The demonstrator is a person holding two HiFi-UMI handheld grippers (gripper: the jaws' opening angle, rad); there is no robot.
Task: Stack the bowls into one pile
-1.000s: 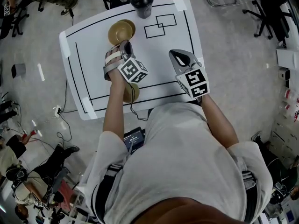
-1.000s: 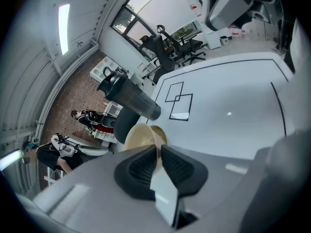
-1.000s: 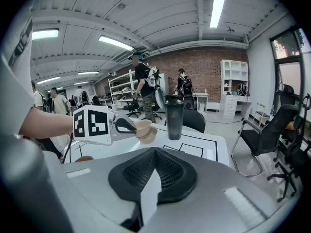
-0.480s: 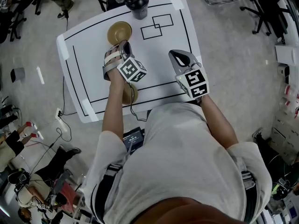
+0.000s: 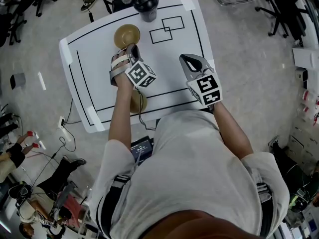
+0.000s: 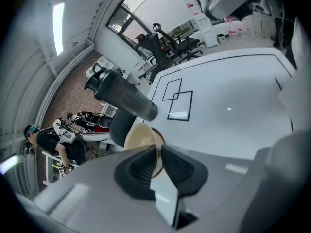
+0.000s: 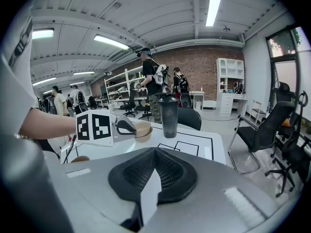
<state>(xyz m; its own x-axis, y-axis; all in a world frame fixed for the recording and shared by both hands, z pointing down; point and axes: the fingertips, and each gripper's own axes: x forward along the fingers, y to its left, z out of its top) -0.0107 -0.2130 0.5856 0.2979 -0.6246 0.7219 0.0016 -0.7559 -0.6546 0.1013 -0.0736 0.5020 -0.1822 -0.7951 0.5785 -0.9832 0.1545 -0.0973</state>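
Observation:
Two tan bowls (image 5: 126,35) sit nested as one pile at the table's far left; the same pile (image 7: 141,129) shows in the right gripper view. My left gripper (image 5: 132,49) reaches the pile's near rim, and its jaws (image 6: 157,160) are closed on the top bowl's (image 6: 140,136) edge. A third tan bowl (image 5: 136,101) lies near the front edge, partly hidden under the left forearm. My right gripper (image 5: 191,60) hovers over the table's right side, shut, with nothing between its jaws (image 7: 154,155).
A black shaker bottle (image 5: 147,5) stands at the table's far edge, just right of the pile. Black lines and two overlapping rectangles (image 5: 167,29) are marked on the white table (image 5: 99,49). Office chairs and people are around the room.
A second ago the two far bowls sat offset, one showing behind the other; now they line up as one pile. Both grippers have hardly moved.

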